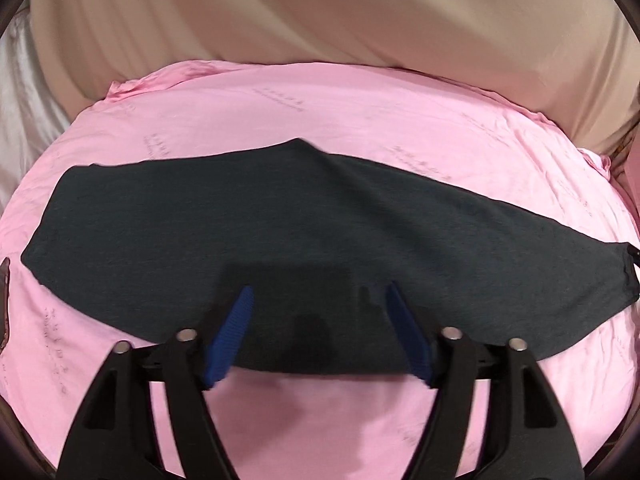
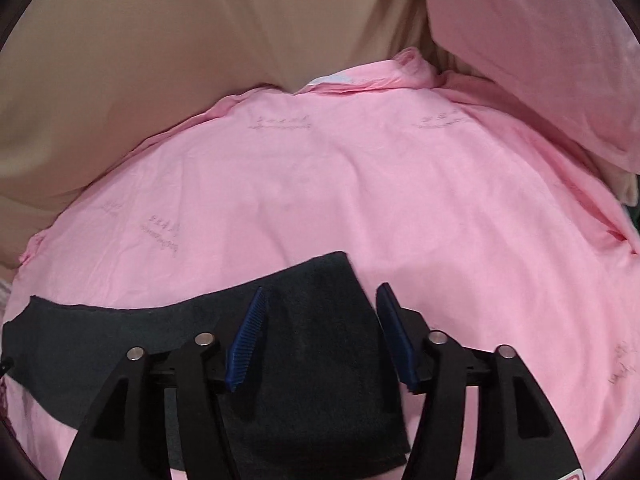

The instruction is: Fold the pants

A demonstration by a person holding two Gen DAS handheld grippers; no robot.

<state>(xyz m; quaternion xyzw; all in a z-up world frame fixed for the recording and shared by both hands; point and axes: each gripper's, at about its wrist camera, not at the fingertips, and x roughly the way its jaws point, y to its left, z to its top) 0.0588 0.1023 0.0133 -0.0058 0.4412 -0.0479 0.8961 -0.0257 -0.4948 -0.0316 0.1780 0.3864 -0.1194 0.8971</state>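
Pants flat, beneath both spread hand-held grippers

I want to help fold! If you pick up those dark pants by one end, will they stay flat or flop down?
Probably flop: the dark pants lie limp and follow the bumps of the pink sheet, so they look soft. They seem thin and likely light. Their knit looks matte, so they should not slip easily from the left hand-held gripper.

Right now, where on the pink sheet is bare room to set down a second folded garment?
The widest bare patch is the pink sheet beyond the dark pants, up to the beige bedding. Right of the pants' end, before the pink pillow, is also free. Crowded: the near strip, where the open left gripper and right gripper hover over the pants.
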